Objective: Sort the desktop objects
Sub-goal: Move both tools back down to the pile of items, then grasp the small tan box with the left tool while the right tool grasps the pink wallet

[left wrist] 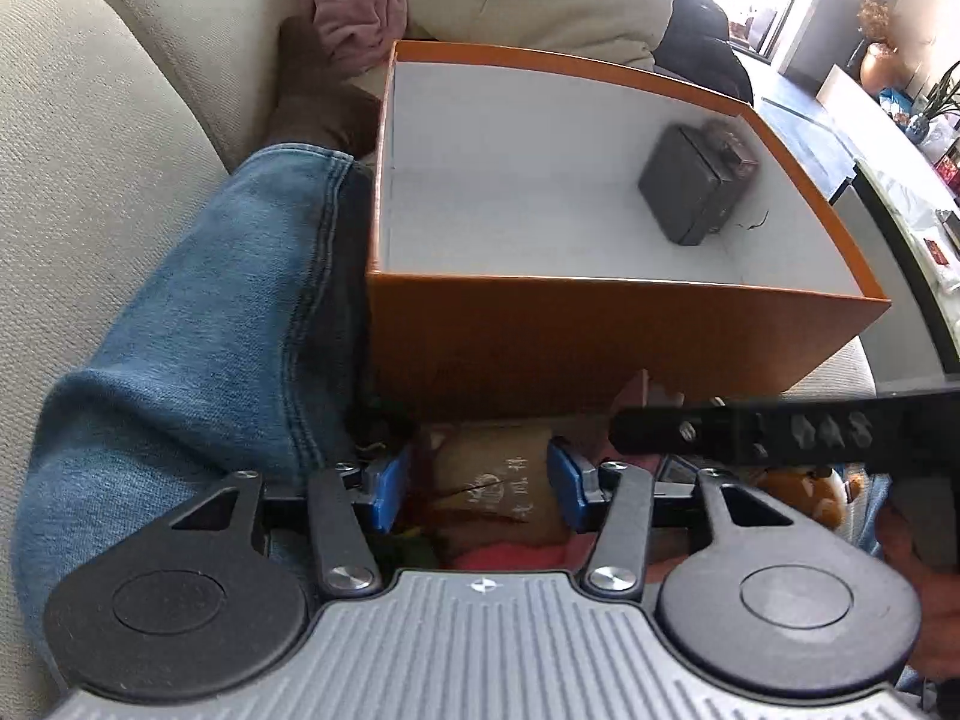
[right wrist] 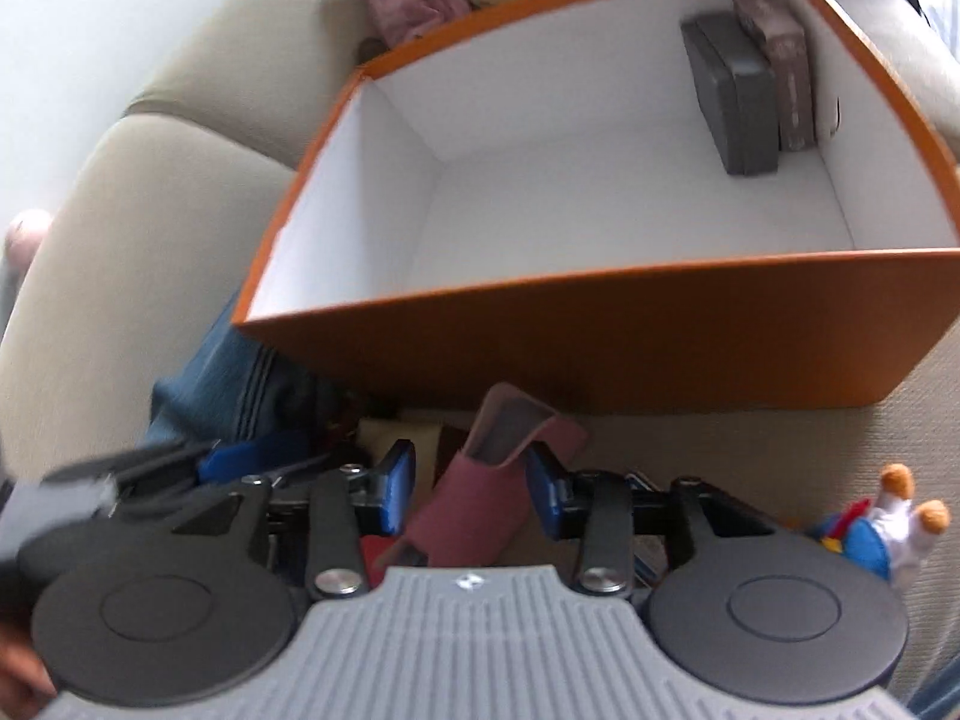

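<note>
While both my grippers hang low over the pile, the orange box (right wrist: 600, 330) sits just beyond, mostly bare inside.

Its near wall stands tall, so anything must lift over that rim (two dark cases (right wrist: 735, 96) fill only the far right corner). My left gripper (left wrist: 480, 480) brackets a soft burlap pouch (left wrist: 492, 486), jaws apart; my right gripper (right wrist: 471, 483) straddles a limp pink sleeve (right wrist: 480, 480), contact unclear. Both look light: pinch mid-body.
</note>
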